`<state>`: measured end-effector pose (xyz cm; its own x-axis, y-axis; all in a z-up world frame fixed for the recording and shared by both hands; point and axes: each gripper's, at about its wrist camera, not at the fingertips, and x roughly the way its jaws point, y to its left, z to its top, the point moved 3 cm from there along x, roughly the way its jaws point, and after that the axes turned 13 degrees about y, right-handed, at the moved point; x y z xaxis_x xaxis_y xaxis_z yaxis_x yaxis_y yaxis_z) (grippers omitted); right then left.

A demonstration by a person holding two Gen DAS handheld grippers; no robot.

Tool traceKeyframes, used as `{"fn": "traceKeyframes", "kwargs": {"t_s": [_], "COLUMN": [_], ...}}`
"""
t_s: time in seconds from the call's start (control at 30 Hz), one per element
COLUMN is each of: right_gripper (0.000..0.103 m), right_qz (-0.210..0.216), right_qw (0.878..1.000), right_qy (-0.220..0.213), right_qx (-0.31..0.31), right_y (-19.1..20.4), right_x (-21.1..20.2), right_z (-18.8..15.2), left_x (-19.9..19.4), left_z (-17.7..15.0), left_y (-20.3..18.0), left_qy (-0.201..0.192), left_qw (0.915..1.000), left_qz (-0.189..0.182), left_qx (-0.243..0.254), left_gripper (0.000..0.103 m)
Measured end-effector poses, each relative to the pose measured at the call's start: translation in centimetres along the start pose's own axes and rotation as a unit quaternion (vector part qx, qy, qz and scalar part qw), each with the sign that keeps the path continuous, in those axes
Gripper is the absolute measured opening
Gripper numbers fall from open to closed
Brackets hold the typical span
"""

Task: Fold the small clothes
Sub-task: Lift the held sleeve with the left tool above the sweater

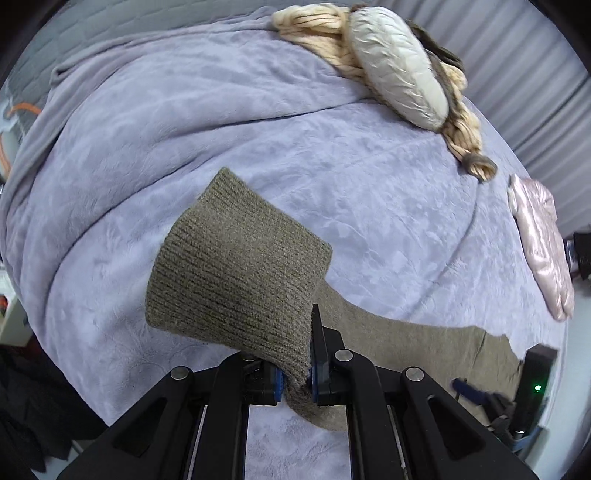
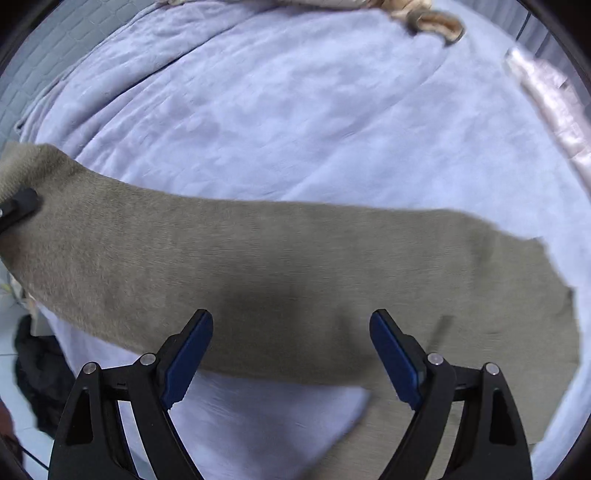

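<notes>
Left tongs (image 1: pixel 297 384) pinch olive knit (image 1: pixel 236 269) (seemingly unlabelled).

This looks like a bedroom in a home. A wide bed covered with a soft lavender plush blanket (image 1: pixel 229 122) fills both views, its surface creased and quilted. Household clothing lies along its far side: a cream chunky-knit garment (image 1: pixel 314 22), a puffy off-white quilted jacket (image 1: pixel 399 62) and a shiny pale pink padded garment (image 1: pixel 543 243). Behind the bed runs a grey padded headboard (image 1: pixel 66 40), with pale pleated curtains (image 1: pixel 517 48) to the right.
</notes>
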<state>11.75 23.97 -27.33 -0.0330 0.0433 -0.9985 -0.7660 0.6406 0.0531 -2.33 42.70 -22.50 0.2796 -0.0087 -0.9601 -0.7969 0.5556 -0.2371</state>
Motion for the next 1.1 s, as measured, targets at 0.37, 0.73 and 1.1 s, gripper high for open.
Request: {"fn": "traceKeyframes", "kwargs": {"t_s": [0.37, 0.73, 1.1], "right_gripper": [0.089, 0.089, 0.089], "right_qz": [-0.064, -0.065, -0.045], "right_qw": [0.993, 0.985, 0.978], "right_qy": [-0.033, -0.047, -0.060], "right_qx": [0.093, 0.153, 0.196], "right_y": [-14.9, -23.2, -29.6], "right_x": [-7.1, -9.7, -10.7], "right_z": [-7.7, -13.9, -19.1], "left_x": [-2.9, -1.9, -0.9], "left_z": [-3.5, -7.6, -13.2], "left_y": [-11.9, -22.4, -32.9], "left_qy": [0.008, 0.032, 0.042], "left_qw": [0.9967, 0.9928, 0.9816], "left_qz": [-0.019, 0.015, 0.050], "left_qx": [0.078, 0.115, 0.179], "left_gripper": [0.011, 0.010, 0.010]}}
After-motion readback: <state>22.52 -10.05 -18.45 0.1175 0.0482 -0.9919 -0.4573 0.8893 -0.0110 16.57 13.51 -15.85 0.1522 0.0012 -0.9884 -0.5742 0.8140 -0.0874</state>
